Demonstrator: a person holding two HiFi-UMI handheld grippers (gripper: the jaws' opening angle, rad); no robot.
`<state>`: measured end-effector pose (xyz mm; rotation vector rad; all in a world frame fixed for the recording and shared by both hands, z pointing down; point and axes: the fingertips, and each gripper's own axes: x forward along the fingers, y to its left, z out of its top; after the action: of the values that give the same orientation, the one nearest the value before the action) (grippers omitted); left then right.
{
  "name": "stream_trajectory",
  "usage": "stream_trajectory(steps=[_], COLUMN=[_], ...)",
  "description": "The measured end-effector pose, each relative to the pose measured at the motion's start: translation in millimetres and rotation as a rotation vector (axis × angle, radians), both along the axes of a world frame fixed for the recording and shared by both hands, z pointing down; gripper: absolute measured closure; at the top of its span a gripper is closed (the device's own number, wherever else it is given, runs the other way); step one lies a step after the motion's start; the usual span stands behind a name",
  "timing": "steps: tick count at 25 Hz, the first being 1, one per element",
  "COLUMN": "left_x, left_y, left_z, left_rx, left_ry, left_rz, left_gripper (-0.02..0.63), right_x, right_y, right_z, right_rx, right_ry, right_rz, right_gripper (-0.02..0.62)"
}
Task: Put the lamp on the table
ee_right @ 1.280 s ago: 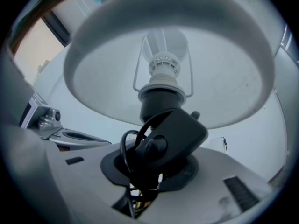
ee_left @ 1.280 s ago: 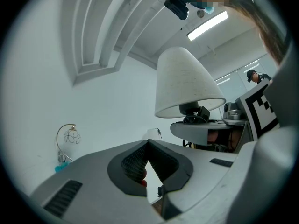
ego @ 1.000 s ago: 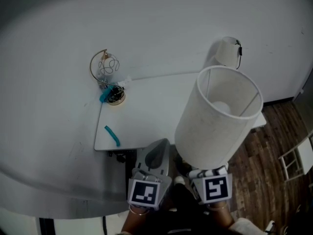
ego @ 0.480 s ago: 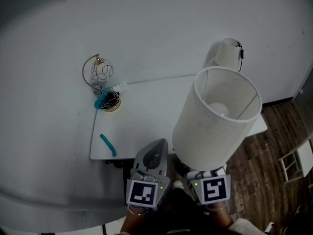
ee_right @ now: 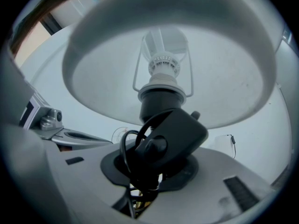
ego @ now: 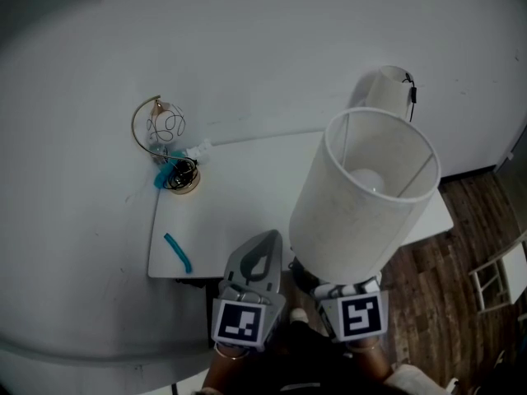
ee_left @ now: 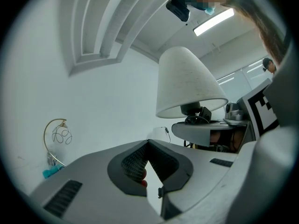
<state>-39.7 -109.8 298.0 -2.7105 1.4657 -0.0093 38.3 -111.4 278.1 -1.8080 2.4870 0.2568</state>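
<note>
the right tongs (ee_right: 148, 171) are pinching the lamp (ego: 362, 196) by the black piece under its bulb socket, with a loop of black cord (ee_right: 127, 153) bunched between the jaws. the lamp is held up off the table (ego: 247, 192), over the near right corner. it leans away from the tongs, so the open top of its white shade faces the head view and the bulb (ego: 369, 181) shows inside. from the right gripper view the shade spreads wide overhead, with the socket and wire frame at its middle.

the left tongs (ego: 262, 249) are pressed together with nothing between them. they sit just beside the lamp, on its left, with the tips over the table's near edge.

the white table stands against a white wall (ego: 263, 48). a gold wire ornament (ego: 160, 134) stands at the far left corner, with a teal thing and dark cord at its foot. a teal strip (ego: 177, 252) lies near the near left corner, well apart from the lamp. a second white shade (ego: 387, 89) with a black cord sits by the wall at the far right corner. wood floor (ego: 461, 295) shows beyond the table's right edge.
</note>
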Motion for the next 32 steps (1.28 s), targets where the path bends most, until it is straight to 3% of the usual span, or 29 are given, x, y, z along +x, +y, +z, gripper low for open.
stream_trajectory(steps=[32], left_x=[23.5], left_y=[-99.8], left_z=[12.4], left_rx=[0.000], left_ry=[0.003], left_rz=[-0.066], left_gripper=[0.606], right_x=[19.1], right_y=[-103.8], right_z=[14.0], right_rx=[-0.005], right_ry=[-0.004], right_rz=[-0.072], right_gripper=[0.499])
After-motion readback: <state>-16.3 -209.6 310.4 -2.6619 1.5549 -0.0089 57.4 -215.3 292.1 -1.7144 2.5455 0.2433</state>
